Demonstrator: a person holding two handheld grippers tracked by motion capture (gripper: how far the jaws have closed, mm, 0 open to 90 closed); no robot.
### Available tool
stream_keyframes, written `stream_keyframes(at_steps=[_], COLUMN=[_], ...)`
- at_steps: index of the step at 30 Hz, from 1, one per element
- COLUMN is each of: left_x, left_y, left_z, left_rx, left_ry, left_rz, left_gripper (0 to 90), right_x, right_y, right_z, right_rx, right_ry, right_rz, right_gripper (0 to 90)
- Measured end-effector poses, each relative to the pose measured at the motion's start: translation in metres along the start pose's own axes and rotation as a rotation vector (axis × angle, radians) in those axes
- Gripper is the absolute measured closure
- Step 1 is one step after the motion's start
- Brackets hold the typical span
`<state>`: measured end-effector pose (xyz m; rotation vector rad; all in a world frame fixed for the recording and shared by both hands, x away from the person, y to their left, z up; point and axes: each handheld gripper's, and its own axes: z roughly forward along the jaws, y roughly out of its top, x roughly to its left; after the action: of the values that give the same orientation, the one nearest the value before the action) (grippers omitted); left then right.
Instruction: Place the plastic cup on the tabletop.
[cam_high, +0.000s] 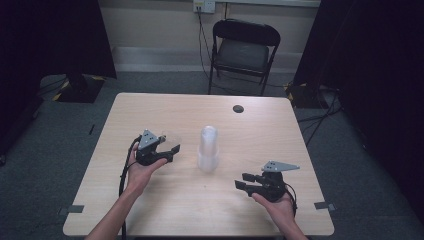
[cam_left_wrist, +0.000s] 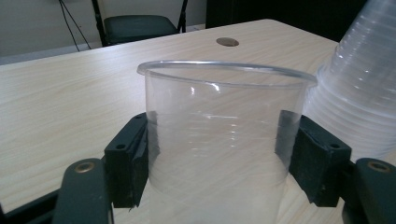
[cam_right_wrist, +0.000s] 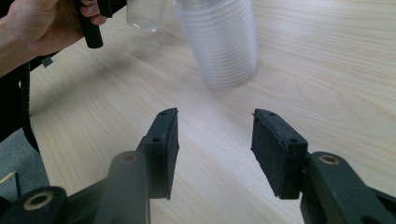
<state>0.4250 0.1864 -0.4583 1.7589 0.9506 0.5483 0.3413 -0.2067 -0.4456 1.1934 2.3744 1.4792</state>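
Note:
A tall stack of clear plastic cups (cam_high: 207, 149) stands upside down in the middle of the wooden table (cam_high: 150, 107). My left gripper (cam_high: 170, 151) is shut on a single clear cup (cam_high: 169, 140) just left of the stack. In the left gripper view that single cup (cam_left_wrist: 219, 135) sits upright, rim up, between the two pads (cam_left_wrist: 135, 158), with the stack (cam_left_wrist: 359, 93) close on the right. My right gripper (cam_high: 241, 181) is at the front right, open and with nothing in it. Its view looks past the open jaws (cam_right_wrist: 215, 144) to the stack (cam_right_wrist: 219, 42) and the held cup (cam_right_wrist: 145, 14).
A dark round hole cover (cam_high: 238, 108) sits near the table's far edge. A black folding chair (cam_high: 245, 47) stands beyond the table. Cables trail over the grey floor (cam_high: 330, 112) at the right. Bare tabletop lies between the stack and the right gripper.

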Motion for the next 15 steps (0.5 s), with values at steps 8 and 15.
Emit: stream_keyframes(at_steps=[8, 15], left_x=[0.0008, 0.0019], left_y=[-0.0015, -0.0028], left_z=[0.0014, 0.003], left_rx=[0.002, 0.008], left_ry=[0.004, 0.001], left_rz=[-0.003, -0.002], left_gripper=[29.2, 27.0], right_x=[0.0005, 0.0012], right_y=[-0.0003, -0.0009], right_z=[0.0015, 0.0021], right_rx=[0.002, 0.004], right_ry=[-0.002, -0.004], right_rz=[-0.006, -0.003], right_gripper=[51.5, 51.4])
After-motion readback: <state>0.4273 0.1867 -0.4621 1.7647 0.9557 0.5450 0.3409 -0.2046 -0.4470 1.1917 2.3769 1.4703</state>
